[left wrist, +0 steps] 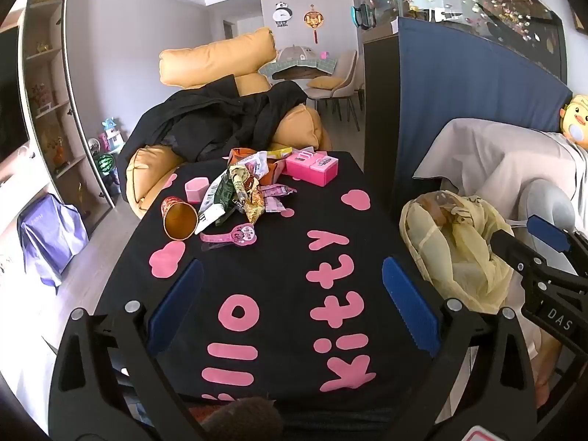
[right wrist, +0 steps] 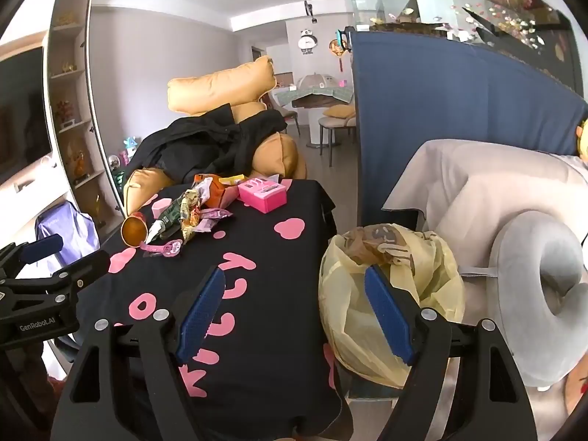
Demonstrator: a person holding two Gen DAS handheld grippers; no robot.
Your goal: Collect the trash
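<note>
A: Two grippers hang over the counter (left wrist: 279, 279), the one draped in a black cloth with pink letters. How do they stand?

B: The left gripper (left wrist: 292, 305) has its blue fingers (left wrist: 176, 305) spread as wide as they go, with only cloth showing between them. The right gripper (right wrist: 294, 316) is spread wide as well and holds nothing; one of its fingers sits over the cloth, the other in front of the yellow bag (right wrist: 389, 294).

A: Where is the trash?

B: The wrappers (left wrist: 242, 191) lie in a heap at the far end of the counter, well apart from both grippers. A gold paper cup (left wrist: 179, 218) lies on its side touching the heap, its mouth toward the camera. A pink box (left wrist: 312, 167) stands just beside the heap, and a pink tag (left wrist: 235, 236) lies flat in front of it.

A: And the bag?

B: It sits off the counter's right edge, open at the top, next to a grey neck pillow (right wrist: 544, 294).
</note>
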